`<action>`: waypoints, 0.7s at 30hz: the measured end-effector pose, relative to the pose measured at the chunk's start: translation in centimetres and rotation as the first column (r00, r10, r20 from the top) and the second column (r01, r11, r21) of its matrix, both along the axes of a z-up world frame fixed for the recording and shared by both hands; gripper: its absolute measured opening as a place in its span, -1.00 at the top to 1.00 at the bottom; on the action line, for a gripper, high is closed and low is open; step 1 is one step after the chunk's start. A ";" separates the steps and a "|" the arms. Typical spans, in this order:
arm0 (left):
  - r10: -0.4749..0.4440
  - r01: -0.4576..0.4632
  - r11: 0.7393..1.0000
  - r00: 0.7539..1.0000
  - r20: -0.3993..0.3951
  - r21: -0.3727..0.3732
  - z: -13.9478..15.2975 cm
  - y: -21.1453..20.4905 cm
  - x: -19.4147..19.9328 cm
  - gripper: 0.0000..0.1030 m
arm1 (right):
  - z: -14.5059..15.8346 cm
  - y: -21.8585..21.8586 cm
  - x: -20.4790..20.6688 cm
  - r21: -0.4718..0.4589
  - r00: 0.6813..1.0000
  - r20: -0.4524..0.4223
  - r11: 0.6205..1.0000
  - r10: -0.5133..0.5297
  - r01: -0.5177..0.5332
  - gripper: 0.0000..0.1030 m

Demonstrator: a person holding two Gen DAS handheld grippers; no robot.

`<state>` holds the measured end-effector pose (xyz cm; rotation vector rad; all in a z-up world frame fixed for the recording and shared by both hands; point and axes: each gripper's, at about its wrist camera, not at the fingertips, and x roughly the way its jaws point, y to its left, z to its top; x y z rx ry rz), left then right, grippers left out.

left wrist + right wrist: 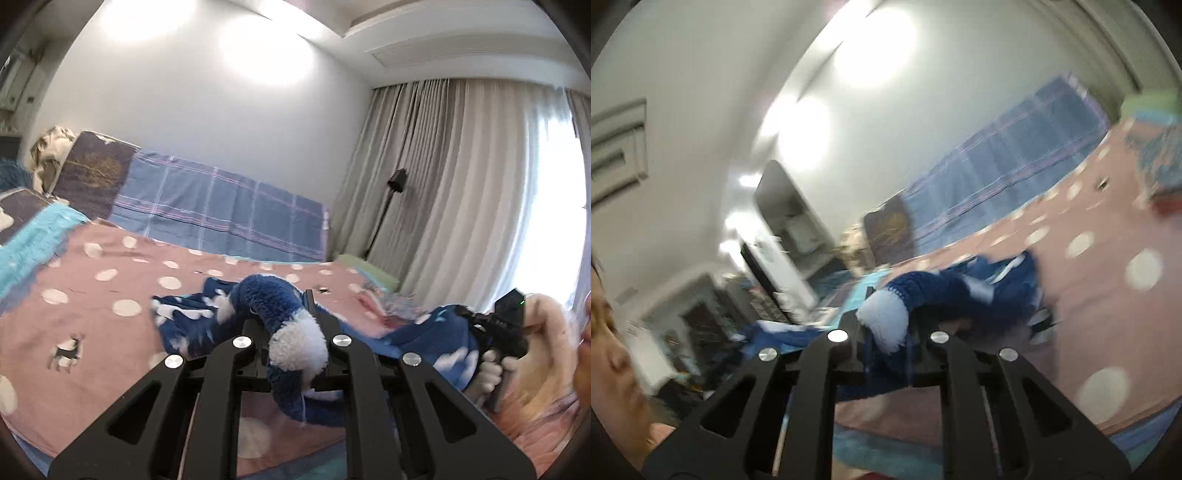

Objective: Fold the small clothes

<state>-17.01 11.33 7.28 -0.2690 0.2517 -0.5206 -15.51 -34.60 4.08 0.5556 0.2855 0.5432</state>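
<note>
Pinched between the pressed-together fingers of the left gripper (295, 332) was a fuzzy navy garment (273, 306) with a white cuff, lifted just above the bed (92, 295). Across that same garment, the right gripper (886, 332) also had its fingers clamped on a white-cuffed edge, so the cloth hung slack between the two. Beneath the garment lay the pink dotted bedcover; beyond it, at the bed's far side, a blue checked sheet (221, 206) stood against the wall, and grey curtains (443, 177) hung past the bed's far corner. Both views were blurred. The step in hand looked like raising and spreading the garment. The next move would call for pulling it taut and laying it flat on the bed before folding.
</note>
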 end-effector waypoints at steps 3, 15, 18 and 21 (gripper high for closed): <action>0.008 -0.008 1.000 0.998 -0.067 0.010 -1.3 -0.6 2.7 0.76 | -2.2 -0.3 2.8 0.032 0.995 -0.102 0.999 -0.006 0.009 0.74; 0.111 -0.106 0.994 0.977 -0.183 0.037 -3.2 -0.5 13.4 0.76 | -2.3 1.2 13.4 -0.030 0.988 -0.135 0.997 -0.072 0.069 0.74; 0.126 -0.120 0.992 0.977 -0.172 0.048 -2.5 -0.6 15.6 0.76 | -1.0 1.6 16.6 -0.061 0.990 -0.117 0.995 -0.084 0.077 0.73; 0.144 -0.136 0.989 0.978 -0.148 0.065 -1.4 -0.9 18.1 0.76 | 0.0 2.1 20.2 -0.084 0.990 -0.104 0.993 -0.096 0.087 0.72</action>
